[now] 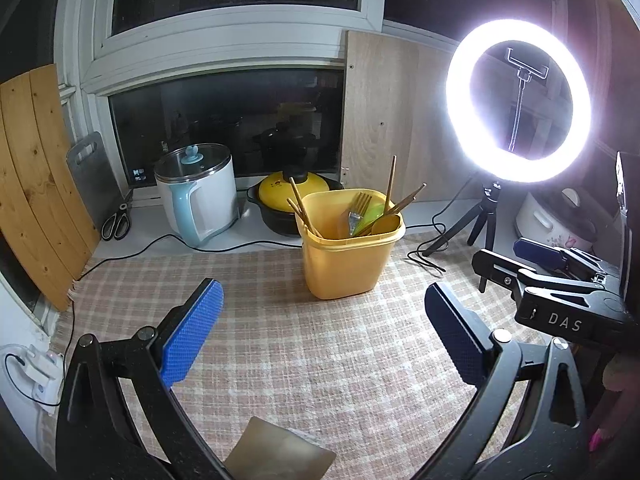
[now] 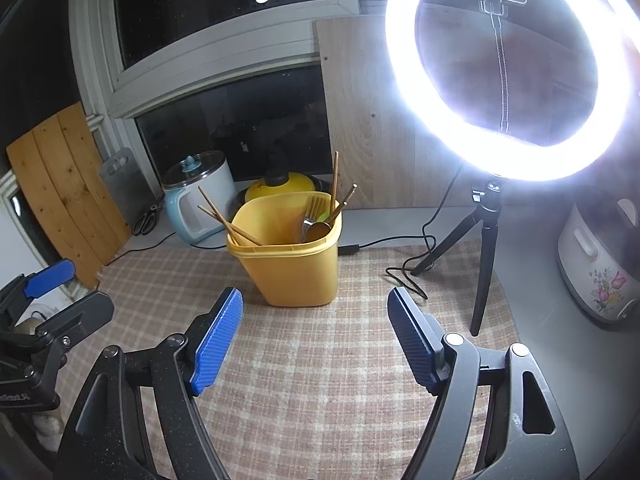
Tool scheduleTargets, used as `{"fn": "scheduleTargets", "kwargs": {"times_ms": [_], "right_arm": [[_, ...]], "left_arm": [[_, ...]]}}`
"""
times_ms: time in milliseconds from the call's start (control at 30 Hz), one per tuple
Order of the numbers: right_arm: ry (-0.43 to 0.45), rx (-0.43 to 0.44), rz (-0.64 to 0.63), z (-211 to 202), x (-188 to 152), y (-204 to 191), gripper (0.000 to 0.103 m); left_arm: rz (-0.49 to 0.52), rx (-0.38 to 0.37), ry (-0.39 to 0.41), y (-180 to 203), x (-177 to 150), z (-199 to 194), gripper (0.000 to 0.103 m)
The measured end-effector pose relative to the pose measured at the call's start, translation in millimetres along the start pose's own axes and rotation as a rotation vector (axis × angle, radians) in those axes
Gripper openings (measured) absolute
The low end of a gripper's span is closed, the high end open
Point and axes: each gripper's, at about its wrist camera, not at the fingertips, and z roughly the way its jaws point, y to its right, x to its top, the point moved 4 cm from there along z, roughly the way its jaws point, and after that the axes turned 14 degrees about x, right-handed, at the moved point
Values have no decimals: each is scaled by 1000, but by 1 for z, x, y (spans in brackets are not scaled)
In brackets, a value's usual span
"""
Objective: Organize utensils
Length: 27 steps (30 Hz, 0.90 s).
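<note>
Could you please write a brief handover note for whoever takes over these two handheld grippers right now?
Left gripper: fingers wide apart, empty, over the checked tablecloth.
Right gripper: open, empty, beside the left one.
Yellow utensil holder: upright on the cloth, ahead of both grippers, in front of the ring light. It holds wooden chopsticks, a metal fork and a yellow spoon; something green behind the fork is too hidden to name.
Done: every utensil in view is in the holder.
Left: no loose utensils visible on the cloth; check outside these views before finishing.
</note>
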Motion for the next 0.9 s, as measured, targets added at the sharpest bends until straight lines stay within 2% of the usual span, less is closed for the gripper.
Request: {"fn": "scheduleTargets", "kwargs": {"times_ms": [900], "right_arm": [[-5, -4, 26, -4, -6, 3, 75]], "left_arm": [[18, 5, 15, 0, 2, -3, 103]]}}
